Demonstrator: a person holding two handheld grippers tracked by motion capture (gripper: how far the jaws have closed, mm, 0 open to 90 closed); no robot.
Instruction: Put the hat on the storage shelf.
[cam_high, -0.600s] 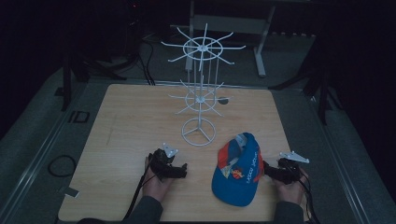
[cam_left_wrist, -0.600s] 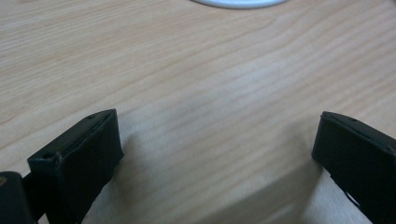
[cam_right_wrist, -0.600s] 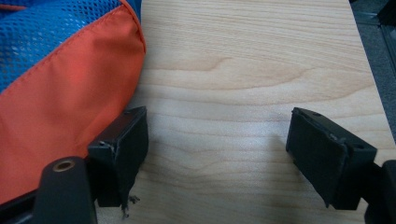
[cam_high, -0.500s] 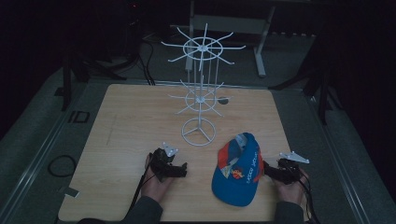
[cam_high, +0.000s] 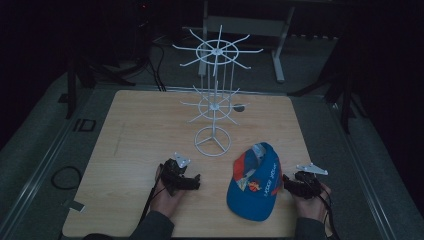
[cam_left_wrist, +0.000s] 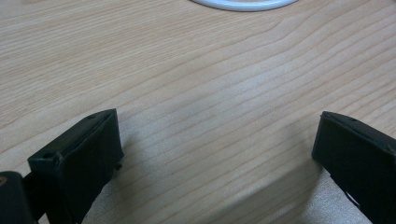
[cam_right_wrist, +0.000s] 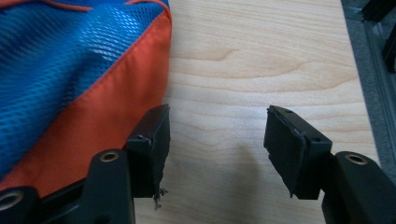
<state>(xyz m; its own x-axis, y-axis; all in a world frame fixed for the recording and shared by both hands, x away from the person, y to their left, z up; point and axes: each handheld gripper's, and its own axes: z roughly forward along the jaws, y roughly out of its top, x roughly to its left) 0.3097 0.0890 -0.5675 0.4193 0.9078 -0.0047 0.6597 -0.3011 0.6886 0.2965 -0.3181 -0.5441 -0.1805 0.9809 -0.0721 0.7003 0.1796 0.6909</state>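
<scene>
Both sets of jaws are spread wide with nothing between them. The left gripper (cam_left_wrist: 212, 158) sits low over bare wood of the table (cam_left_wrist: 210, 70), just the grain between its jaws, and a sliver of the white wire rack's ring base (cam_left_wrist: 243, 4) shows at the top edge of its view. The right gripper (cam_right_wrist: 215, 140) is also open wide over bare wood, its left jaw right up against the orange edge of the cap (cam_right_wrist: 70, 70); can't tell if it's actually touching.

There's a printed logo on the cap (cam_high: 255, 182) in the high view, but it's too small and dim to read.

The cap is blue mesh with orange panels, lying on the near right part of the table, between the two grippers and just beside the right one (cam_high: 301, 185). The rack (cam_high: 214, 107) stands mid-table behind it.
</scene>
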